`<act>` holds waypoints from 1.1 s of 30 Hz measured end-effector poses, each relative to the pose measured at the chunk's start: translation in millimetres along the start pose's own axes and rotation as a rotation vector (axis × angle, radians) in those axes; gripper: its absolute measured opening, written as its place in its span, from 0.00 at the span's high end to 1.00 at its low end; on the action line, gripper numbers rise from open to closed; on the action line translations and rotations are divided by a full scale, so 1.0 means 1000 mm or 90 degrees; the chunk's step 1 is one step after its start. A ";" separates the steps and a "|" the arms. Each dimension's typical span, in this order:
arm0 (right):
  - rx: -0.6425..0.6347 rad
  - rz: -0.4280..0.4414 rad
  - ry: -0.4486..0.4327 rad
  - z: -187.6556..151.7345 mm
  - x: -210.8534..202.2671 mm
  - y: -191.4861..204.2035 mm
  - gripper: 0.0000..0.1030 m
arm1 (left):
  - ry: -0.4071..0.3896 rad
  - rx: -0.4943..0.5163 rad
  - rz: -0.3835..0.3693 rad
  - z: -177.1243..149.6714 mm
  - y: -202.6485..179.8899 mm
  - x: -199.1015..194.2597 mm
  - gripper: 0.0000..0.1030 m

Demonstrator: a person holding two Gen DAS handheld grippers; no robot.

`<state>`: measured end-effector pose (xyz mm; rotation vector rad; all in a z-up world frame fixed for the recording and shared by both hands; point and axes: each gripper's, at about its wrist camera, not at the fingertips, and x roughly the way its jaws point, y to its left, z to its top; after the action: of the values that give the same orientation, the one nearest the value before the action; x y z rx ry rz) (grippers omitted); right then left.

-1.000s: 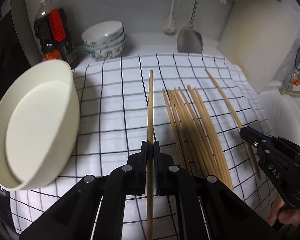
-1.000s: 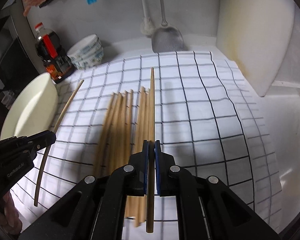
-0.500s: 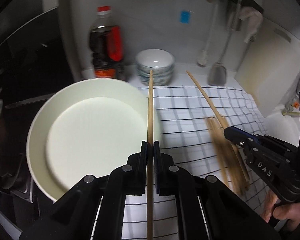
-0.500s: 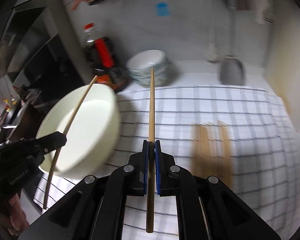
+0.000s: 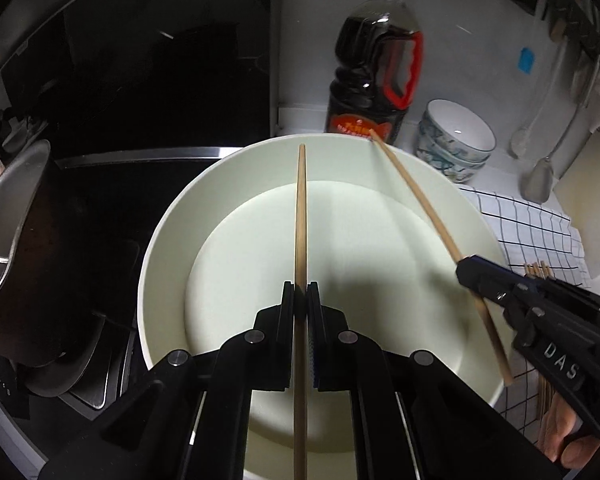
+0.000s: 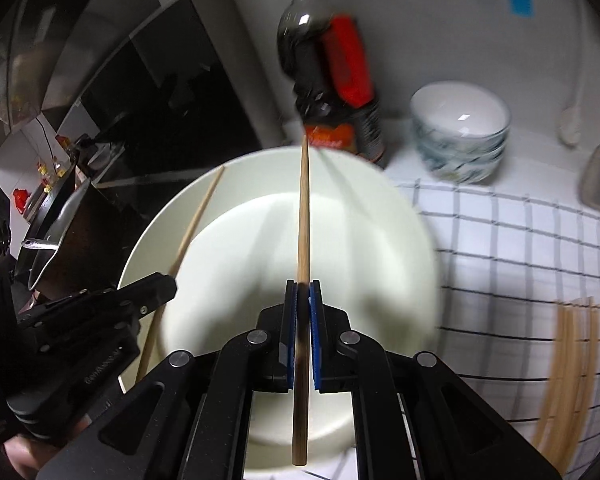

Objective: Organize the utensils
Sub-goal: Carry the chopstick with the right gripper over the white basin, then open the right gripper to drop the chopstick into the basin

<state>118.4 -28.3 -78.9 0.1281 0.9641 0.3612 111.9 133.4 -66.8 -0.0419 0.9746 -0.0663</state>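
With each pair of tongs clenched on one wooden chopstick, the step in hand is delivery into the wide cream bowl (image 5: 168, 248). At lower centre, the left tongs (image 5: 301, 300) hold the first chopstick (image 5: 301, 216); the right tongs (image 6: 302, 300) hold the second chopstick (image 6: 303, 216). Both sticks hang above the bowl's floor. The next move calls for lowering, then releasing. Loose chopsticks (image 6: 568, 360) lie on the checked cloth (image 6: 520, 248), lower right. Beyond the rim, a dark sauce bottle (image 5: 376, 64) stands close.
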 end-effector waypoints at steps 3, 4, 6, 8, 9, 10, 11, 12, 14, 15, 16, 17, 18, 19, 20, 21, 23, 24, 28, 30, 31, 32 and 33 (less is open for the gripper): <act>0.001 -0.001 0.029 0.001 0.018 0.005 0.94 | 0.011 -0.002 0.000 0.003 0.004 0.015 0.93; 0.003 -0.002 0.039 0.001 0.024 0.005 0.94 | 0.014 -0.001 0.001 0.003 0.005 0.020 0.93; 0.007 -0.007 0.054 -0.001 0.031 0.005 0.94 | 0.023 0.000 0.001 0.003 0.005 0.028 0.93; 0.012 -0.015 0.071 -0.003 0.040 0.004 0.94 | 0.033 0.001 0.003 0.002 0.005 0.035 0.93; 0.014 -0.017 0.076 -0.004 0.043 0.003 0.94 | 0.038 0.002 0.002 0.002 0.004 0.040 0.93; 0.016 -0.020 0.082 -0.004 0.047 0.003 0.94 | 0.042 0.004 0.003 0.002 0.003 0.043 0.93; 0.019 -0.020 0.090 -0.004 0.051 0.002 0.94 | 0.046 0.005 0.004 0.002 0.003 0.045 0.93; 0.020 -0.021 0.094 -0.004 0.054 0.001 0.94 | 0.051 0.005 0.003 0.001 0.004 0.048 0.93; 0.022 -0.023 0.103 -0.006 0.058 0.000 0.94 | 0.061 0.004 0.002 0.002 0.004 0.054 0.93; 0.022 -0.024 0.106 -0.007 0.060 0.001 0.94 | 0.067 0.004 0.001 0.003 0.004 0.057 0.93; 0.021 -0.025 0.109 -0.008 0.062 0.001 0.94 | 0.072 0.004 0.000 0.003 0.004 0.060 0.93; 0.020 -0.025 0.110 -0.009 0.062 0.002 0.94 | 0.078 0.004 0.001 0.003 0.003 0.063 0.93; 0.019 -0.027 0.113 -0.010 0.064 0.002 0.94 | 0.083 0.004 0.004 0.003 0.003 0.065 0.93; 0.019 -0.028 0.114 -0.010 0.064 0.002 0.94 | 0.088 0.004 0.004 0.003 0.004 0.066 0.92; 0.018 -0.030 0.114 -0.010 0.063 0.002 0.94 | 0.090 0.002 0.004 0.003 0.004 0.066 0.92; 0.018 -0.031 0.114 -0.011 0.064 0.002 0.94 | 0.089 -0.001 0.006 0.002 0.005 0.065 0.88; 0.015 -0.032 0.112 -0.011 0.062 0.003 0.93 | 0.085 -0.004 0.013 0.002 0.006 0.062 0.69; 0.013 -0.033 0.109 -0.011 0.061 0.004 0.92 | 0.079 -0.005 0.017 0.002 0.007 0.059 0.55; -0.003 -0.046 0.089 -0.010 0.051 0.006 0.84 | 0.053 -0.007 0.029 0.005 0.009 0.045 0.44; -0.003 -0.050 0.083 -0.010 0.044 0.006 0.82 | 0.049 -0.013 0.034 0.006 0.011 0.040 0.40; -0.003 -0.050 0.080 -0.010 0.042 0.005 0.80 | 0.046 -0.016 0.037 0.007 0.013 0.037 0.39; -0.004 -0.051 0.076 -0.010 0.040 0.005 0.78 | 0.044 -0.018 0.040 0.007 0.015 0.035 0.36; -0.005 -0.052 0.070 -0.010 0.036 0.006 0.76 | 0.041 -0.021 0.042 0.007 0.016 0.031 0.34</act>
<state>126.8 -11.0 -111.1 0.0616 1.0737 0.3002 135.4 146.6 -89.7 -0.0381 1.0408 0.0099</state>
